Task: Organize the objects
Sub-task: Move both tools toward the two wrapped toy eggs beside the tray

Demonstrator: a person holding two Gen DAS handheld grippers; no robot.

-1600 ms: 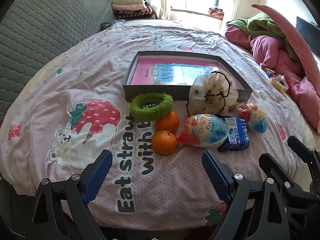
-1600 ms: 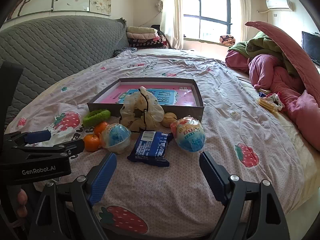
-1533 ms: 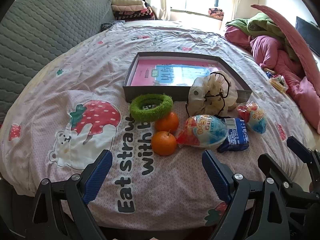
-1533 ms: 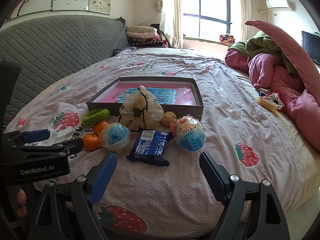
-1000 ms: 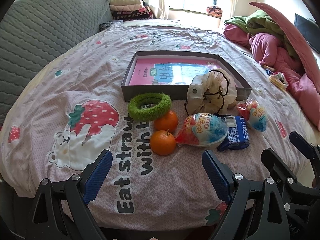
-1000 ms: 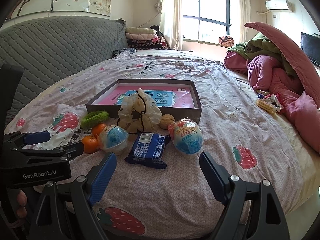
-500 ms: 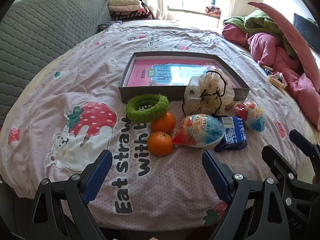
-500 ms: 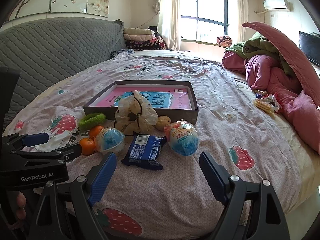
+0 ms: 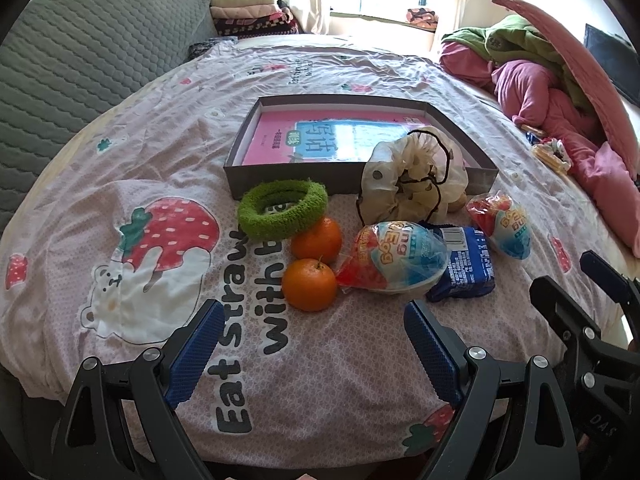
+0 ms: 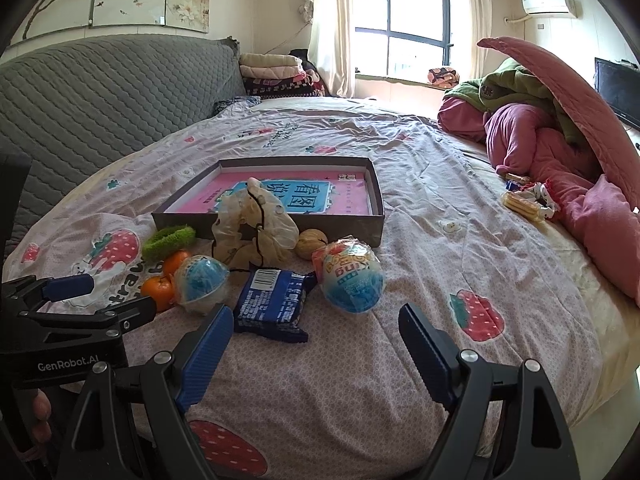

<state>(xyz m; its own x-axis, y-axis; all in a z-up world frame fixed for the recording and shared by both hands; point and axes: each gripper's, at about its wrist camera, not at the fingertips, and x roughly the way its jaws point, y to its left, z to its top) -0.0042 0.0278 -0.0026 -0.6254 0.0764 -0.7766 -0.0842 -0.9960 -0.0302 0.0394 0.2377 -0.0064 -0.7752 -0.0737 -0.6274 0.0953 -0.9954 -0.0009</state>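
A shallow grey box (image 9: 280, 184) (image 10: 372, 196) with a pink and blue book inside lies on the bed. In front of it sit a green fuzzy ring (image 9: 282, 209) (image 10: 168, 238), two oranges (image 9: 309, 285) (image 9: 317, 239), a cream scrunchie (image 9: 414, 174) (image 10: 254, 226), two wrapped toy eggs (image 9: 398, 258) (image 10: 352, 276), a blue snack packet (image 9: 464, 264) (image 10: 274, 300) and a walnut (image 10: 311, 243). My left gripper (image 9: 312, 352) is open just short of the near orange. My right gripper (image 10: 316, 344) is open, near the blue packet and an egg.
The bed has a pink strawberry-print sheet (image 9: 160, 248). A grey quilted headboard (image 10: 100, 92) runs along the left. Pink and green bedding (image 10: 552, 128) is heaped at the right, with a small snack bundle (image 10: 526, 200) beside it. Folded blankets (image 10: 272, 70) are stacked by the window.
Both grippers have drifted slightly; the objects sit a little further left and lower in each view. Nothing was grasped or moved on the bed.
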